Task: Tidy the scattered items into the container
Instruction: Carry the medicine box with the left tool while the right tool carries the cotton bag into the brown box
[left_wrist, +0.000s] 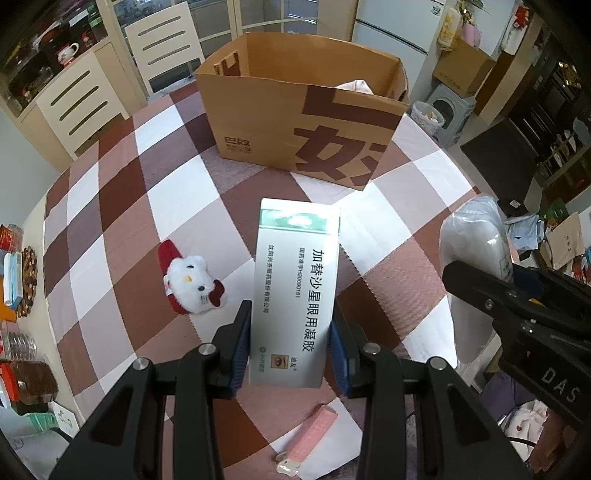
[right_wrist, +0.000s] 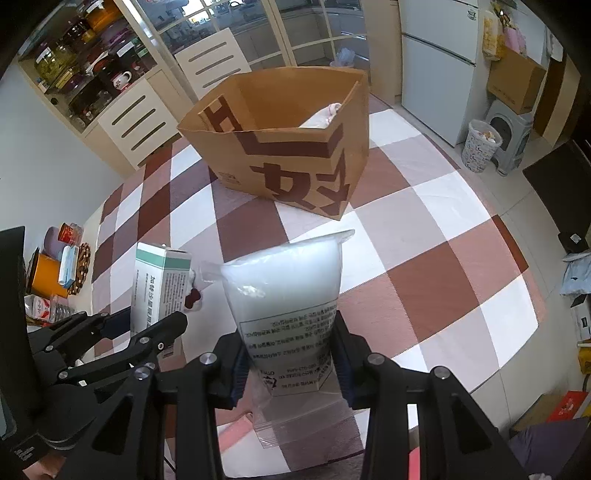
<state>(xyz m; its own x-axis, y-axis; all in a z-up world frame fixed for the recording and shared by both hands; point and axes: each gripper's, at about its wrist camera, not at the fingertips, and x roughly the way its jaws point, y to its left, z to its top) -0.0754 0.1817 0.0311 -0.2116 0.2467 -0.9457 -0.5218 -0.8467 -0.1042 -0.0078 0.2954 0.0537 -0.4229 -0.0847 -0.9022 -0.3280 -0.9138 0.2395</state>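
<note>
My left gripper (left_wrist: 291, 332) is shut on a white and green medicine box (left_wrist: 295, 288), held above the checked tablecloth (left_wrist: 122, 206). My right gripper (right_wrist: 291, 350) is shut on a clear plastic bag of white stuffing (right_wrist: 284, 291). The brown paper bag container (left_wrist: 303, 114) stands open at the far side of the table, with something white inside it (right_wrist: 321, 116). A white and red plush cat slipper (left_wrist: 188, 278) lies left of the box. A pink hair clip (left_wrist: 308, 439) lies near the front edge. The right gripper with its bag (left_wrist: 476, 258) shows at the right of the left wrist view.
Jars, packets and a woven coaster (left_wrist: 27, 280) crowd the table's left edge. White chairs (left_wrist: 162, 40) stand behind the table. A fridge (right_wrist: 439, 62), a stool and a waste basket (right_wrist: 480, 146) stand on the floor to the right.
</note>
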